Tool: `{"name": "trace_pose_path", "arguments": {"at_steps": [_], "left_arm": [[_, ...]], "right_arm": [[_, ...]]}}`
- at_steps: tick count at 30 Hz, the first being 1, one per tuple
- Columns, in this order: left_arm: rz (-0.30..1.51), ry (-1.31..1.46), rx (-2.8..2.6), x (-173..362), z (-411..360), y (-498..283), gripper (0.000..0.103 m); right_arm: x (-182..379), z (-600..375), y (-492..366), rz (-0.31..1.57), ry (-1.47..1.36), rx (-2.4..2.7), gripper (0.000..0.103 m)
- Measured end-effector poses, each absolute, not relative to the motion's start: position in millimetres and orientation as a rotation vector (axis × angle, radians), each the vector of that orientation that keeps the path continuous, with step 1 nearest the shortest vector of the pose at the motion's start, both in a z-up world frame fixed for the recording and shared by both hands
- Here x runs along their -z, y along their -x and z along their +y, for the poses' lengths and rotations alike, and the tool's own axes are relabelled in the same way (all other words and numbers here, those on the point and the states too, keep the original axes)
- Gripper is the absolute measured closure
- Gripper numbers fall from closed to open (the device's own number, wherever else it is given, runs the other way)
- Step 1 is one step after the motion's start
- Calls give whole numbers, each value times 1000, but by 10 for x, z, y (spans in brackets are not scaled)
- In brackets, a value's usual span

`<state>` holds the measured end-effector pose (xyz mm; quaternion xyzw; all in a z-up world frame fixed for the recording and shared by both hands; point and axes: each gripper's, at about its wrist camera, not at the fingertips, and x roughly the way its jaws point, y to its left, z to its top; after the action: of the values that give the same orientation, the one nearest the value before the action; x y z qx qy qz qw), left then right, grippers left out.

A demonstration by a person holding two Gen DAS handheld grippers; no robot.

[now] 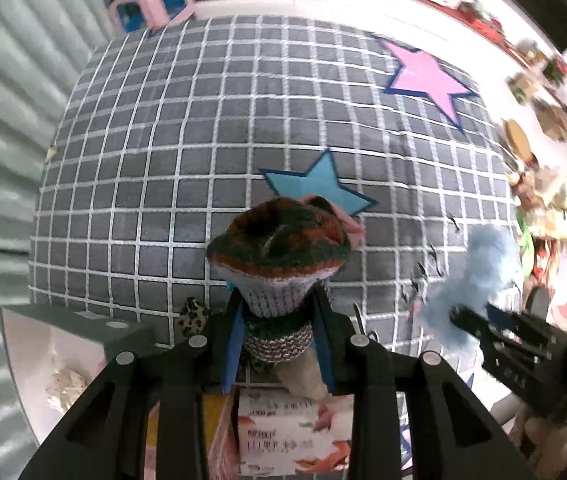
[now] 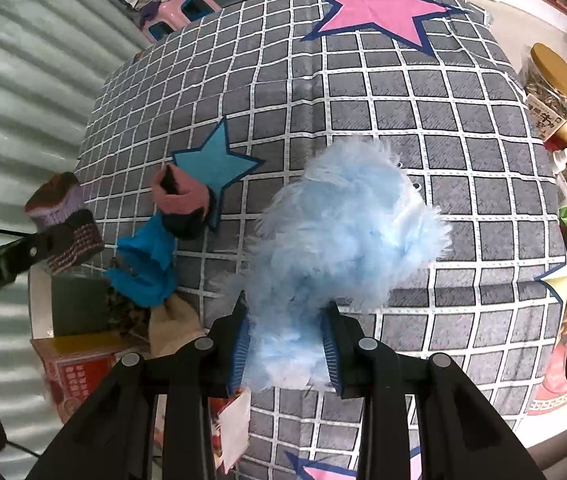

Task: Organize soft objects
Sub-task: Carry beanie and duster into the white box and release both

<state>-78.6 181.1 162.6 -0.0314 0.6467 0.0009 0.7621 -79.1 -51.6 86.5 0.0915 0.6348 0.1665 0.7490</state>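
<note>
Left gripper pinching knit sock, lower centre of frame; right gripper pinching blue fluff, mid-frame over grid cloth; step, seemingly: carrying both off; next likely needs drop spot; pink sock, blue rag left-centre, waiting.

Left gripper: matt black plastic arms, round metal-looking fasteners, blue ribbed pads. It pinches a knitted item, coarse ribbed yarn in green, rust and pale lilac bands, matt.

Right gripper: same black plastic and blue grooved pads, closed on a pale blue fluffy piece, long loose pile, soft and matt.

Cover: grey woven cloth with a white grid; flat, smooth star patches.

Stool: pink plastic, slightly glossy.

Jar: clear, glossy, with a smooth yellow lid.

Wall: ribbed sheet with a dull sheen.
</note>
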Motion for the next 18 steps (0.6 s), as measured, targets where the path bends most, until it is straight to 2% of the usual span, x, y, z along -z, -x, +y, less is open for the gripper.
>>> {"name": "trace_pose_path", "arguments": {"at_steps": [18], "left_arm": [[1385, -42, 185, -1752, 1553, 1637, 68]], "right_arm": [[-1107, -326, 1425, 1378, -161, -347, 69]]}}
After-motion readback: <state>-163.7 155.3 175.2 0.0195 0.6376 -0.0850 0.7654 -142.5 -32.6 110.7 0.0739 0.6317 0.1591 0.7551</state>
